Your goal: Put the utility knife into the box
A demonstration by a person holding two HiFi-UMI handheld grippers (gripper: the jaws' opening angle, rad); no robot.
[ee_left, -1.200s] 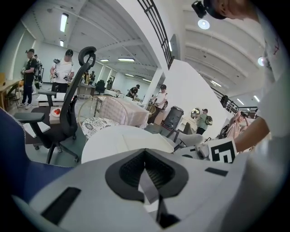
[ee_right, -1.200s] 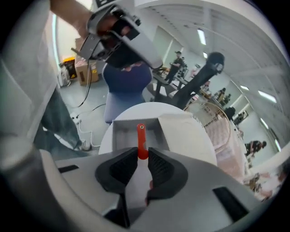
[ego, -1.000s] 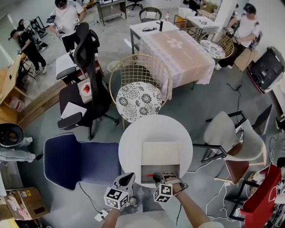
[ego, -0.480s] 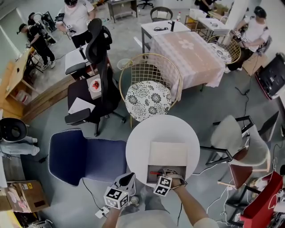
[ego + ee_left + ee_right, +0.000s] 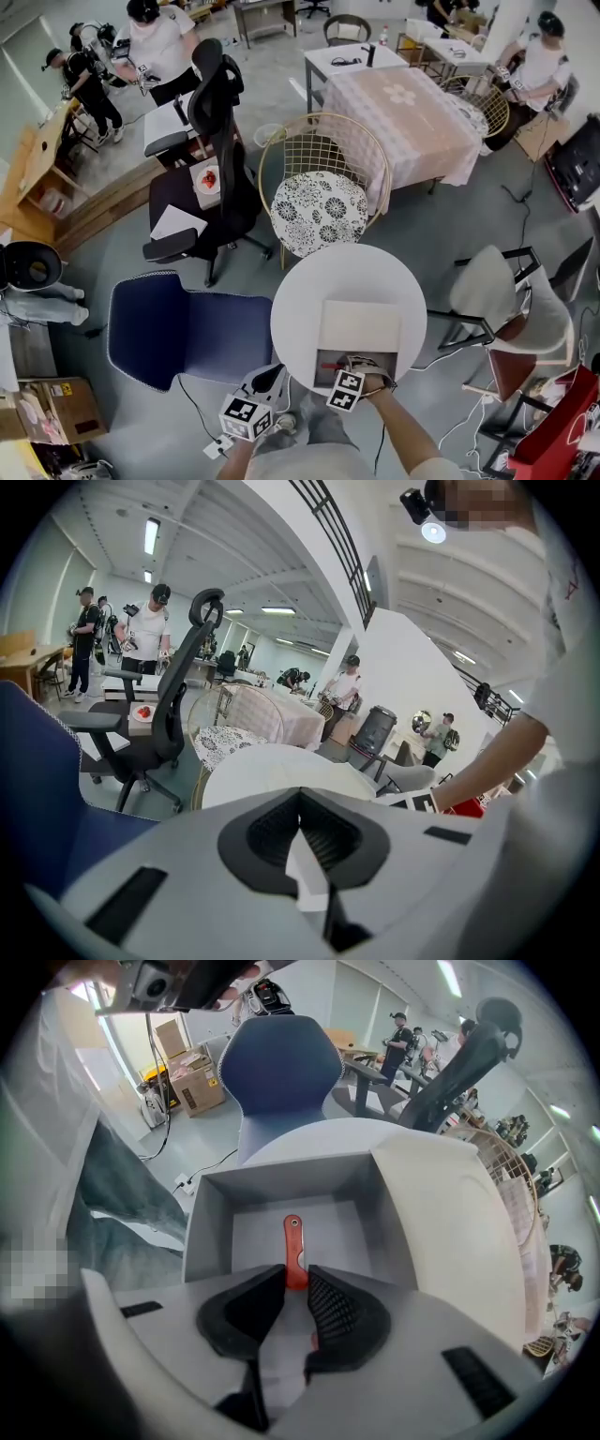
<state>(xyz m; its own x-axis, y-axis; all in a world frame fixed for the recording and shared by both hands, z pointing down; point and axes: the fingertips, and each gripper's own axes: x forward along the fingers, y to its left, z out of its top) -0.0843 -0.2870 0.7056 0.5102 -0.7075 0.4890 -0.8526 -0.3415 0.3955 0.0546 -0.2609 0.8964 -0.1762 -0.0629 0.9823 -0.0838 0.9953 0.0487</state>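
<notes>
An open grey box [image 5: 211,1232] stands on the round white table [image 5: 319,291], its lid [image 5: 359,325] folded back on the far side. My right gripper [image 5: 297,1283] is shut on a red utility knife [image 5: 293,1246], whose free end points into the box just above its floor. From the head view the knife [image 5: 333,366] and the right gripper [image 5: 349,364] lie over the box's near half. My left gripper [image 5: 272,375] hangs off the table's near-left edge, and its jaws [image 5: 300,803] are shut with nothing between them.
A blue chair [image 5: 178,328] stands left of the table, a gold wire chair [image 5: 323,202] behind it and a white chair [image 5: 497,300] to the right. Farther off are a black office chair [image 5: 211,141], a clothed table [image 5: 408,112] and several people.
The head camera has drifted a little. My right gripper keeps the knife inside the box's near half, hardly moved. The left gripper stays where it was.
</notes>
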